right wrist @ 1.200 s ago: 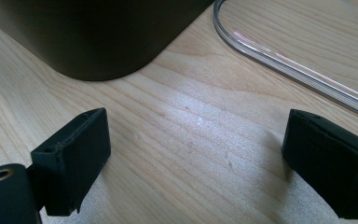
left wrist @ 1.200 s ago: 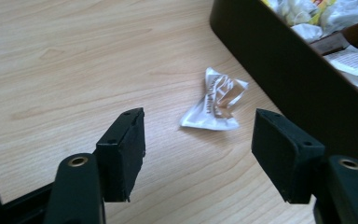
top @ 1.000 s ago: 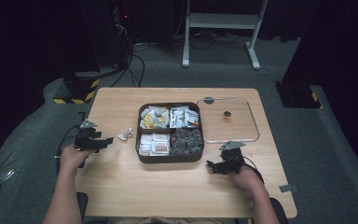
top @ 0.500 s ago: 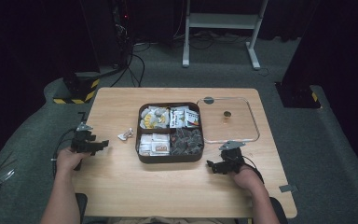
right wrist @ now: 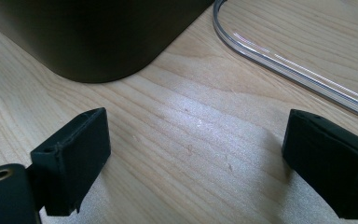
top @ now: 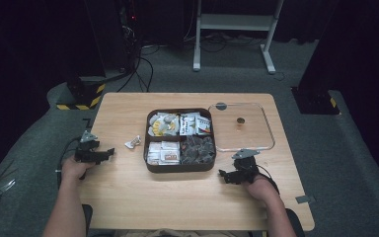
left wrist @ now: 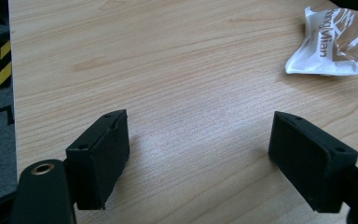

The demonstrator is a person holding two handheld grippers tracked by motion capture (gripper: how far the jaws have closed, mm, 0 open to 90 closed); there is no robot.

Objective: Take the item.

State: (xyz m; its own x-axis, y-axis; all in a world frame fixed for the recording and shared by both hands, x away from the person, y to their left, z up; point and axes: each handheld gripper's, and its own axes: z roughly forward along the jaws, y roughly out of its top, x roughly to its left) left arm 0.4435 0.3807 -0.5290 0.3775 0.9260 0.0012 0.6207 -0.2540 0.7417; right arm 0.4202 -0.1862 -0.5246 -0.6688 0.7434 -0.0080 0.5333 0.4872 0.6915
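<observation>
Dark brown tray (top: 180, 166), square with rounded corners, is sitting mid-table with four compartments: far-left holding yellowish crinkly packets, far-right white printed packets, near-left flat white sachets, near-right dark wrapped pieces. In the right gripper view its outer wall (right wrist: 98, 37) is looking smooth, matte and curved at the corner. Clear lid (top: 242, 127), glossy plastic, rounded square with a small dark knob, is lying flat just right of the tray; its transparent rim (right wrist: 279, 60) is catching light. One loose packet (top: 133, 142), white crinkled wrapper with brown print (left wrist: 331, 42), is lying on the table just left of the tray. Table (top: 128, 197) is showing light wood grain, matte. Left gripper (top: 109, 151) is sitting at the left table edge, jaws spread wide over bare wood (left wrist: 198, 154), holding nothing, packet well ahead. Right gripper (top: 223, 174) is resting near the tray's near-right corner, jaws also wide apart (right wrist: 196, 168), empty, between tray and lid rim. Jaw pads are looking black, blocky, rubbery.
</observation>
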